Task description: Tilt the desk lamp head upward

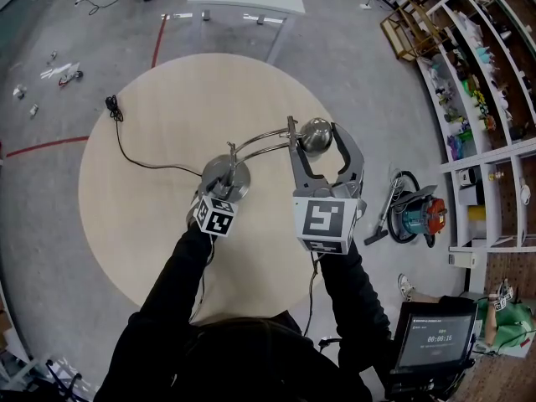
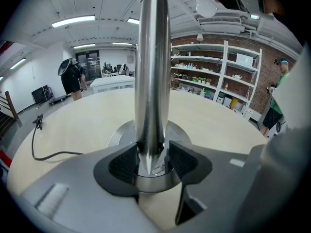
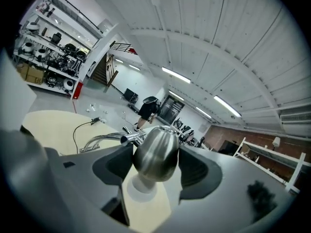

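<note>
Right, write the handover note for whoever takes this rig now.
Left gripper: shut on the lamp stem just above the lamp base, which stands on the round table.
Right gripper: shut on the lamp head; its bulb faces downward.
Done: both grips look set.
Left: tilt the lamp head upward while the left gripper steadies the stem, then release.

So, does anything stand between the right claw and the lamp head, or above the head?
Nothing visible does. The right claw grips the lamp head directly, and only open air lies above it.
</note>
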A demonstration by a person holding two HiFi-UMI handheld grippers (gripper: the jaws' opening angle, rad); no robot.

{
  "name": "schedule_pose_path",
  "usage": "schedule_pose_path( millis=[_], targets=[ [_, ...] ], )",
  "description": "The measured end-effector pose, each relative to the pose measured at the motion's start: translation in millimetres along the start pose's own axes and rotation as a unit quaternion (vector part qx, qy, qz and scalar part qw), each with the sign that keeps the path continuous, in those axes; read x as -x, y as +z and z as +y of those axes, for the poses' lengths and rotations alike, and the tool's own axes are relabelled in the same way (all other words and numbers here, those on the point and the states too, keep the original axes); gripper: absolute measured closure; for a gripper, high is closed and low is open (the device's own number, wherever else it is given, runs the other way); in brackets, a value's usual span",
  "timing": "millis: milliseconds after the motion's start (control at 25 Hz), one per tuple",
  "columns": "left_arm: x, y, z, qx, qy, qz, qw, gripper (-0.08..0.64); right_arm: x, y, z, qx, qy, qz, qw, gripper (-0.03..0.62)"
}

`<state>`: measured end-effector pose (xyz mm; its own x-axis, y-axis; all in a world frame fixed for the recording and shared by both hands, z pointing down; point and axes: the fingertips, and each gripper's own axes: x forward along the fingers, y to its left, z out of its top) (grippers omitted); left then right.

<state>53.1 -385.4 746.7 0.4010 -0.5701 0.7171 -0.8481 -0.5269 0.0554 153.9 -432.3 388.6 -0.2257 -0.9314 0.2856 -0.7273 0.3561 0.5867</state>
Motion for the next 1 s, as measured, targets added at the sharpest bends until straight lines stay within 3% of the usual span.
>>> schedule_pose_path(
  millis=[520,1000],
  targets=[
    [0,-1,-4,0.003,0.002,-0.002,1.0,0.345,5,41,15,0.118,-0.007,-0.018,0.993,0.285],
    [3,-1,-2,0.002,0.002,-0.002,1.0,0.345,4,70,32,0.195,-0.011,-0.033,0.98,0.285]
  ],
)
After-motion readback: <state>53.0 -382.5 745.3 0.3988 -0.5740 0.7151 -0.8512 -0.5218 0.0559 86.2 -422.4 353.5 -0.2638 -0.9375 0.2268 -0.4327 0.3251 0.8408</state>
